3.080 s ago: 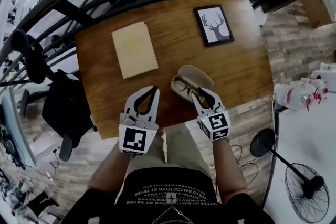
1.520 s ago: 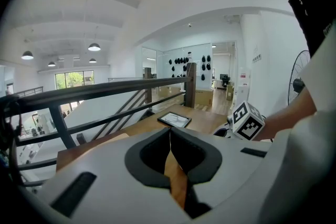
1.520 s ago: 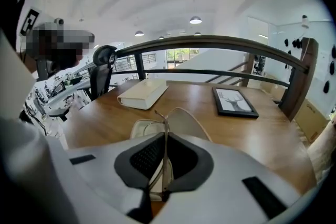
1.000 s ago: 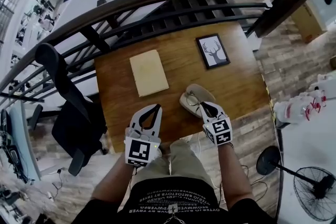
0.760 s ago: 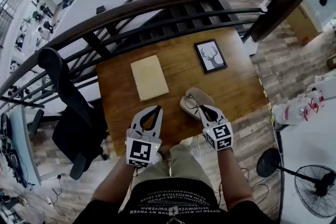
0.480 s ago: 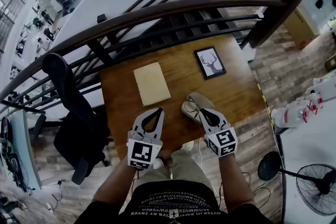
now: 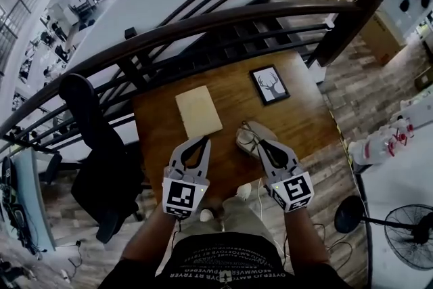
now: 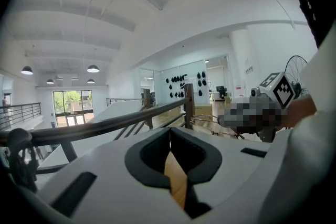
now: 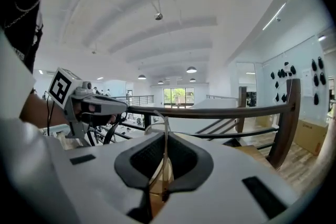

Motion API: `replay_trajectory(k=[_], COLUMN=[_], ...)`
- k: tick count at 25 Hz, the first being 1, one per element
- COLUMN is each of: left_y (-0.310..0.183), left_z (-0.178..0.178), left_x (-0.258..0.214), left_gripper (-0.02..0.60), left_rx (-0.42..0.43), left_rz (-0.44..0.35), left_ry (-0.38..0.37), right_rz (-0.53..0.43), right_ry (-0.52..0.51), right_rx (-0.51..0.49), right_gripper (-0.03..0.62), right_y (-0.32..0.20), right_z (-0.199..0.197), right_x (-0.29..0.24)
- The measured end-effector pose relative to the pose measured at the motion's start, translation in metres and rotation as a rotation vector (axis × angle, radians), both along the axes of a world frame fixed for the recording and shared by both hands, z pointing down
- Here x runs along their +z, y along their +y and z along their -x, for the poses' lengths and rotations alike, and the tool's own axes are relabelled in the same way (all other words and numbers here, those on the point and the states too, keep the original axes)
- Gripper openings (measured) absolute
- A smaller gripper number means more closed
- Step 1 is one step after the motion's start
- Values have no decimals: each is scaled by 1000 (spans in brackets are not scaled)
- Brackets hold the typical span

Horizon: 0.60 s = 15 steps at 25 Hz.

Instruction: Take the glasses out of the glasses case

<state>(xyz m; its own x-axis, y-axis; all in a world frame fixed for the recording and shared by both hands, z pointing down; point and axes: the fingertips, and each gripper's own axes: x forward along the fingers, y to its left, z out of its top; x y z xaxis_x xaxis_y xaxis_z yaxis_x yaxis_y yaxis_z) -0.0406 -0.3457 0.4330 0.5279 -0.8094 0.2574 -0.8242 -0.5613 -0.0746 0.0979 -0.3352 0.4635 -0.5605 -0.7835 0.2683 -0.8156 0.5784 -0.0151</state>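
Observation:
The beige glasses case point(image 7: 252, 133) lies open on the wooden table point(image 7: 304, 120), near its front edge. My right gripper point(image 7: 260, 143) hangs above the case and is shut on the glasses point(image 9: 165, 165). A thin wire part of their frame is pinched upright between the jaws in the right gripper view point(image 9: 164, 134). From the head view the glasses are mostly hidden by the gripper's tip. My left gripper point(image 7: 204, 140) hovers to the left of the case, shut with nothing in it. In the left gripper view point(image 8: 169, 134) its jaws meet at the tips and only wood shows through.
A beige book point(image 7: 198, 112) lies at the table's left middle. A framed deer picture point(image 7: 269, 84) lies at the back right. A dark wooden railing point(image 7: 203, 22) runs behind the table. A black chair point(image 7: 101, 145) stands to the left, a floor fan point(image 7: 406, 235) at lower right.
Both grippers have risen toward the camera, the right one more. The right gripper has lifted the glasses up from the open case. The left gripper stays shut.

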Motion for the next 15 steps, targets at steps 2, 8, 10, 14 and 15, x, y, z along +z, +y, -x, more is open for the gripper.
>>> replay_trajectory(k=[2,8,10,14,15], left_y=[0,1,3,4,4], left_z=[3,8,13,19,20], left_x=[-7,-34,-44,-56,-58], left_gripper=[29,29,29,28,29], left_rx=[0,10,9,4,5], left_rz=[-5,-44,-61,-77,-79], left_ry=[9,24,31,40,40], right_rz=[-21,-87,-108,-144,-153], right_ry=[-11,-25,-32,-44,-43], right_rx=[-3,-5,1,6,5], right_gripper=[28,28,28,28,28], right_y=[3,13,16,22,23], right_z=[3,10,11,14,15], right_x=[-15,-56,-67,-87,-92])
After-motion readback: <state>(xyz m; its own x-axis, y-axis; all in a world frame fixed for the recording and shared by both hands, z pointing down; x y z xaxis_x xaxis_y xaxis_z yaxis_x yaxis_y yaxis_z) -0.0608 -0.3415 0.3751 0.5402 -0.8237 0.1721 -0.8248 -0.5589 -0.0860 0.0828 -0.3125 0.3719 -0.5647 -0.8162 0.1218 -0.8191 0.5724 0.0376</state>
